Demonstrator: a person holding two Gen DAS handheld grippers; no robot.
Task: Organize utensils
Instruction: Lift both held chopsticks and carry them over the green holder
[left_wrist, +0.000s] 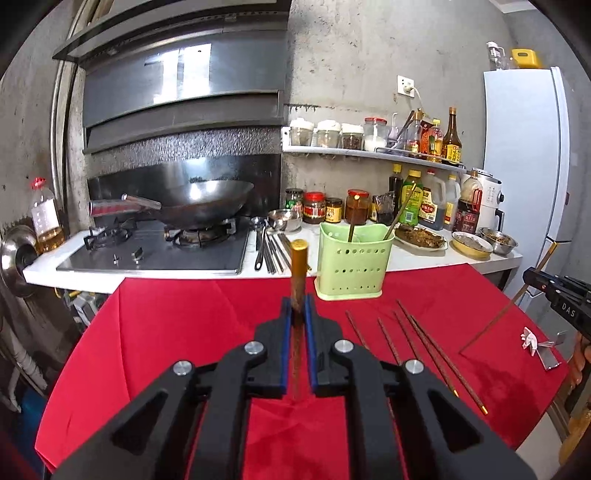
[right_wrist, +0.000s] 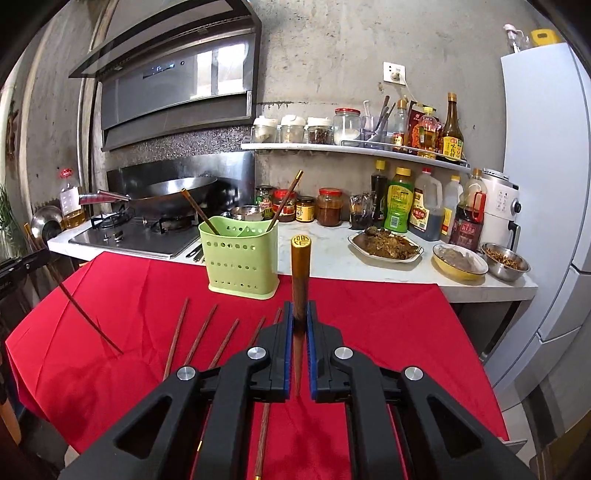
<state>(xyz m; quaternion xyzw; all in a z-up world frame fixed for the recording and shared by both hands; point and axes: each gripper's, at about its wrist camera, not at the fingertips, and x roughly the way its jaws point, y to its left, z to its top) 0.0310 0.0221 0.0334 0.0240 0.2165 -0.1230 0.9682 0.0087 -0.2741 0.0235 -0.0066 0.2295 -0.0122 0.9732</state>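
left gripper (left_wrist: 298, 306) pinching chopstick (left_wrist: 297, 273), right gripper (right_wrist: 300, 314) likewise

— What sort of place is this?

— A home kitchen. A wok (left_wrist: 207, 201) sits on a gas stove (left_wrist: 159, 247) at the left of the frame, under a steel range hood (left_wrist: 181, 88) in the upper left.

— And on the right?

— A wall shelf (left_wrist: 369, 153) carries spice jars (left_wrist: 327, 133) and sauce bottles (left_wrist: 451, 138). More jars and bottles stand along the white counter (left_wrist: 406, 258) beneath, beside plates of cooked food (left_wrist: 421, 236). A white refrigerator (left_wrist: 524, 147) fills the right edge, against bare concrete walls (left_wrist: 369, 48).
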